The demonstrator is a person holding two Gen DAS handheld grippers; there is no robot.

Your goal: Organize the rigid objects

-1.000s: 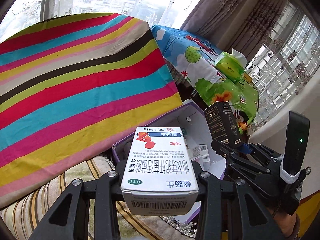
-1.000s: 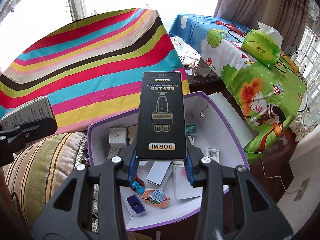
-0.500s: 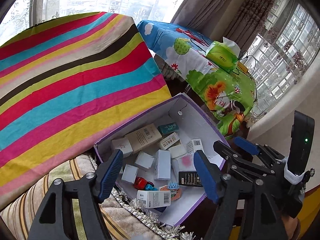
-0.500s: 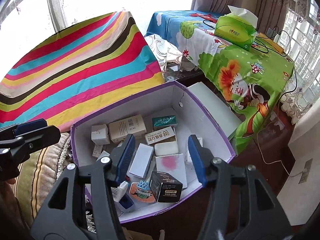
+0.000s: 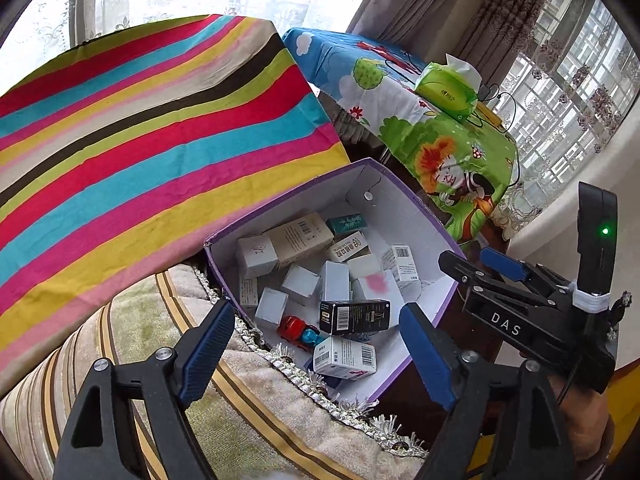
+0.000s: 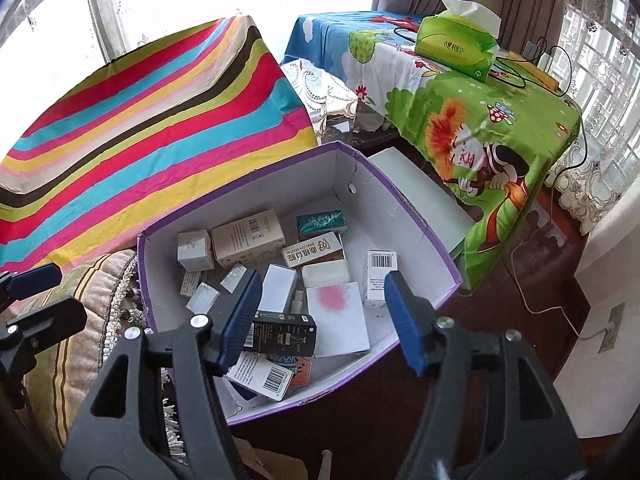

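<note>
The black carton (image 6: 284,334) and the white medicine box (image 5: 345,358), clamped in the grippers a second ago, now lie in the purple-rimmed box (image 6: 424,236) near its front edge, the carton atop the white box. Both the left gripper (image 5: 316,354) and right gripper (image 6: 320,320) hang spread wide and empty above. Small cartons crowd the box's floor; a striped cloth (image 5: 140,140) lies just behind it.

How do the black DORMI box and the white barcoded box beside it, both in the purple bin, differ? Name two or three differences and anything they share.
The black box is dark with a gold drawing; the white box is pale with black print. The black box rests higher, overlapping the white box, which lies nearer the purple bin's front edge. Both are small cartons lying on their sides, each showing a barcode.
</note>
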